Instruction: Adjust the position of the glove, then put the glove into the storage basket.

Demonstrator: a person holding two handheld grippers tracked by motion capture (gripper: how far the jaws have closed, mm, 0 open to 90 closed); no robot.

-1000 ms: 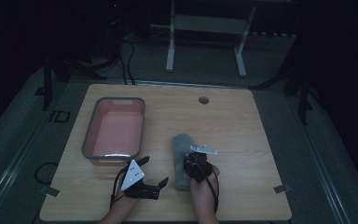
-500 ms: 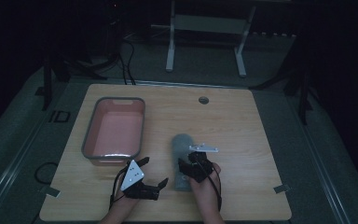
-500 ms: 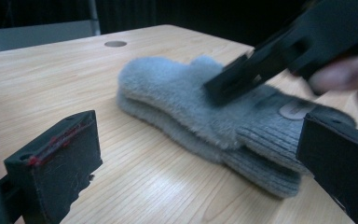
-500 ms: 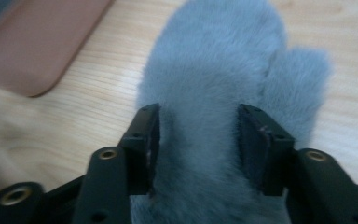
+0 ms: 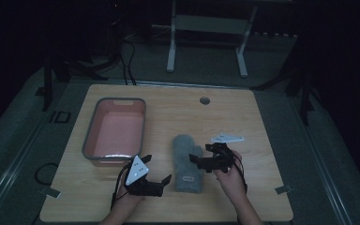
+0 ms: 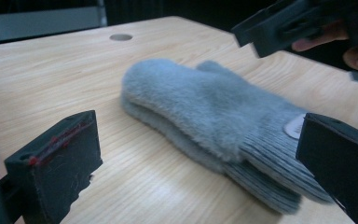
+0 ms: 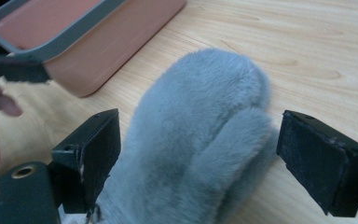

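Note:
A fluffy grey mitten lies flat on the wooden table, its ribbed cuff toward the person. My right gripper comes at it from the right and stands open. In the right gripper view its jaws straddle the mitten at the thumb and finger end. My left gripper sits by the cuff at the mitten's lower left, also open. In the left gripper view the mitten lies between and beyond its jaws, with the cuff near the right jaw.
A pink tub with a grey rim stands left of the mitten, nothing visible inside. A round cable hole sits near the table's far edge. Tape marks lie near the front corners. A metal stand is on the floor beyond.
My right gripper has shifted a little to the right and away from over the mitten, now reaching at it from the side. The left gripper and mitten stay put.

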